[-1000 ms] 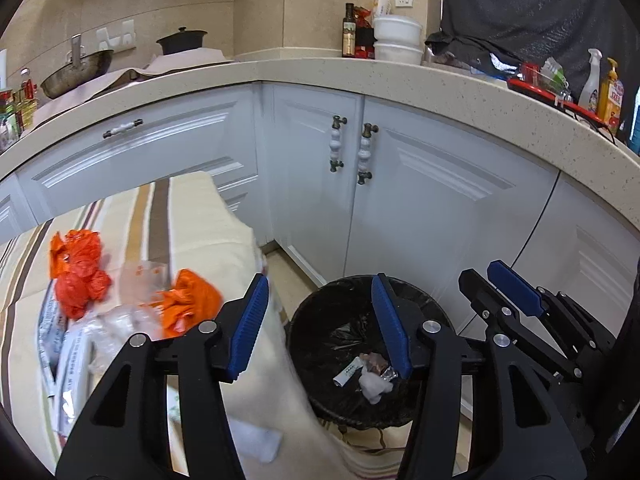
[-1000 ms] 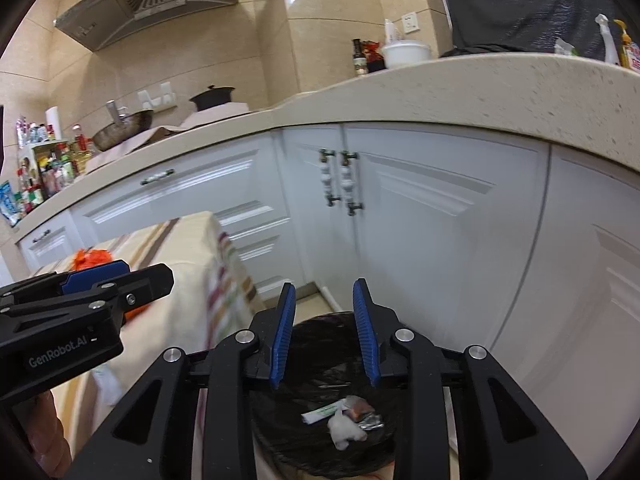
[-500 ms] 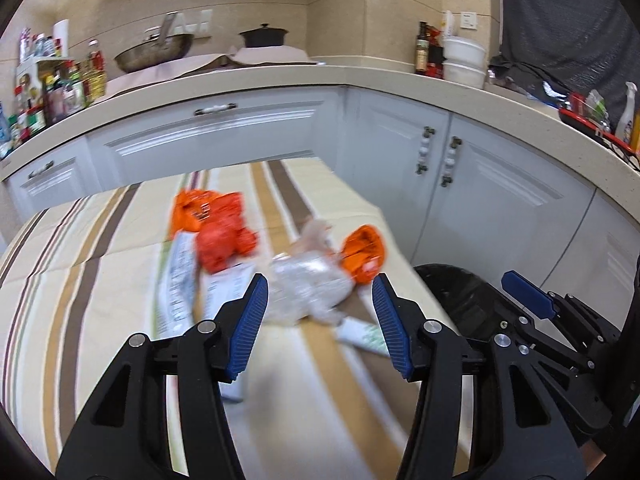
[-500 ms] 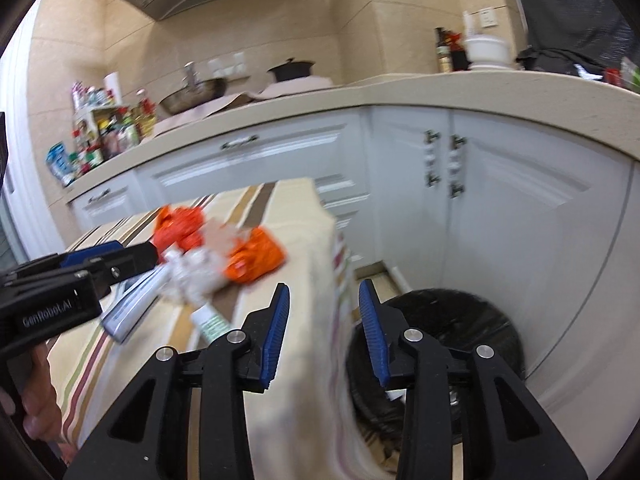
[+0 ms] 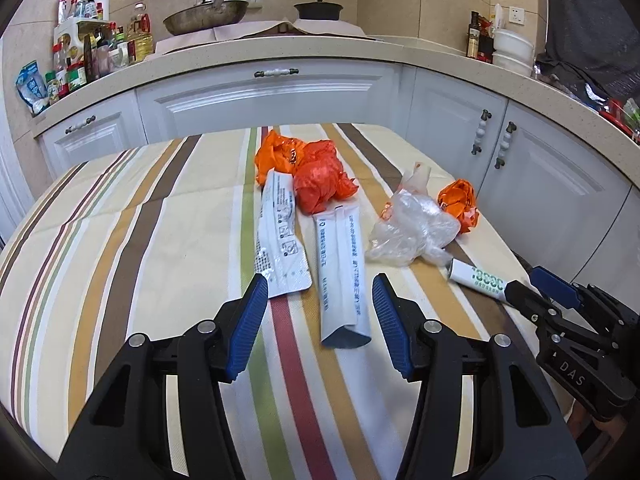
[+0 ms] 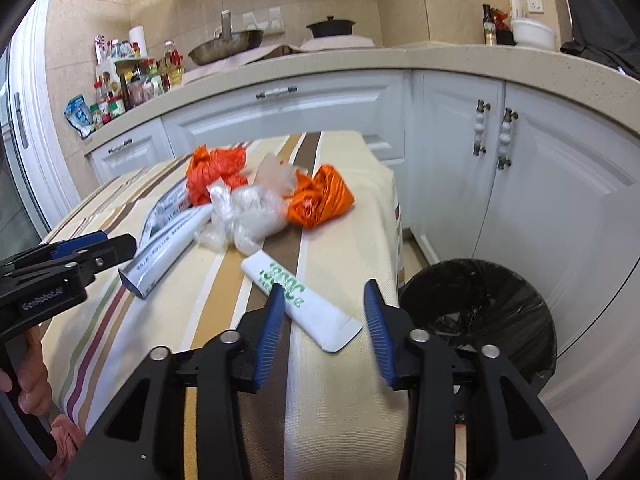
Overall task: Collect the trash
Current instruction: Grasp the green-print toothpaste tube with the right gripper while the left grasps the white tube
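Trash lies on the striped tablecloth (image 5: 120,240). A grey-white tube (image 5: 342,276) sits just ahead of my open left gripper (image 5: 318,312), its near end between the fingertips but untouched. Beside it lie a flat white wrapper (image 5: 280,240), orange bags (image 5: 316,172), a clear plastic bag (image 5: 412,228) and a small orange wad (image 5: 460,200). A white tube with green print (image 6: 300,296) lies between the blue pads of my right gripper (image 6: 324,320), whose jaws are opening and not pressing it. The black-lined bin (image 6: 480,316) stands on the floor right of the table.
White cabinets (image 5: 280,96) curve behind the table under a speckled counter (image 5: 360,48) carrying a pan, a pot and bottles. The table's right edge (image 6: 396,216) drops off beside the bin. A person's hand (image 6: 28,392) holds the left gripper.
Both grippers swung left from above the bin to over the table, so the trash pile now fills the views. The right jaws have widened.
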Tool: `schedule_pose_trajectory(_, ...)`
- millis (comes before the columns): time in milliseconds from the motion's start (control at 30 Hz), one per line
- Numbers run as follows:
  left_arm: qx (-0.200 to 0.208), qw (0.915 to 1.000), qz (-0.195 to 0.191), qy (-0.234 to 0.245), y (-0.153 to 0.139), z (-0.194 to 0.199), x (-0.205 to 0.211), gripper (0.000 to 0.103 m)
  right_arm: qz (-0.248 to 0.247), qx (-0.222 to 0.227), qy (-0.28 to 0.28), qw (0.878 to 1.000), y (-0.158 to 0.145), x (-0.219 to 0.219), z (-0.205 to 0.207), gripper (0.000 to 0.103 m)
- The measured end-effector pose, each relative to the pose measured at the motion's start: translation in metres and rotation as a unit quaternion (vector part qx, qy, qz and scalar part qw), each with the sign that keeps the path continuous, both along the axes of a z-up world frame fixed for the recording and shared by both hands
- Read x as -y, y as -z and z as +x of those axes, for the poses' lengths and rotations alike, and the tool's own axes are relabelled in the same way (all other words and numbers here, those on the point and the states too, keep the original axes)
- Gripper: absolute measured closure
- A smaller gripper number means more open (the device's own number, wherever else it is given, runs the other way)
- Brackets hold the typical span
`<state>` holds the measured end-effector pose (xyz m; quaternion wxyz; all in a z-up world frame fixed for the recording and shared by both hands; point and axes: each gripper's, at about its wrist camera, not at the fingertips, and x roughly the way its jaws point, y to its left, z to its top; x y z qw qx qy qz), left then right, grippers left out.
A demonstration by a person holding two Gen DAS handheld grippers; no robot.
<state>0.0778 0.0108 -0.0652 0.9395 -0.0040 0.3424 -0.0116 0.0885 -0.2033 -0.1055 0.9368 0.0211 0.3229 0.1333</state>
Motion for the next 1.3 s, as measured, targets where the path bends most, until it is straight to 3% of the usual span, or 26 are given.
schedule_pose_trajectory(333, -0.006, 1.0000, -0.006, 0.003, 0.005, -0.006, -0.004, 0.050, -0.010, -0.009, -0.026, 1.000, 0.003, -0.014, -0.008, 0.057)
schedule_pose_trajectory(467, -0.009, 0.9999, -0.006, 0.005, 0.008, -0.008, -0.003, 0.050, -0.021, -0.005, -0.031, 0.999, 0.004, -0.021, -0.012, 0.078)
schedule_pose_trajectory(1133, 0.001, 0.9998, -0.004, 0.017, 0.015, -0.006, 0.008, 0.051, -0.014, 0.028, -0.026, 0.999, -0.007, -0.025, -0.032, 0.080)
schedule_pose_trajectory(1300, -0.001, 0.9994, 0.003, 0.034, 0.018, -0.004, 0.016, 0.079, -0.011, 0.029, -0.022, 0.999, -0.007, -0.023, -0.034, 0.080)
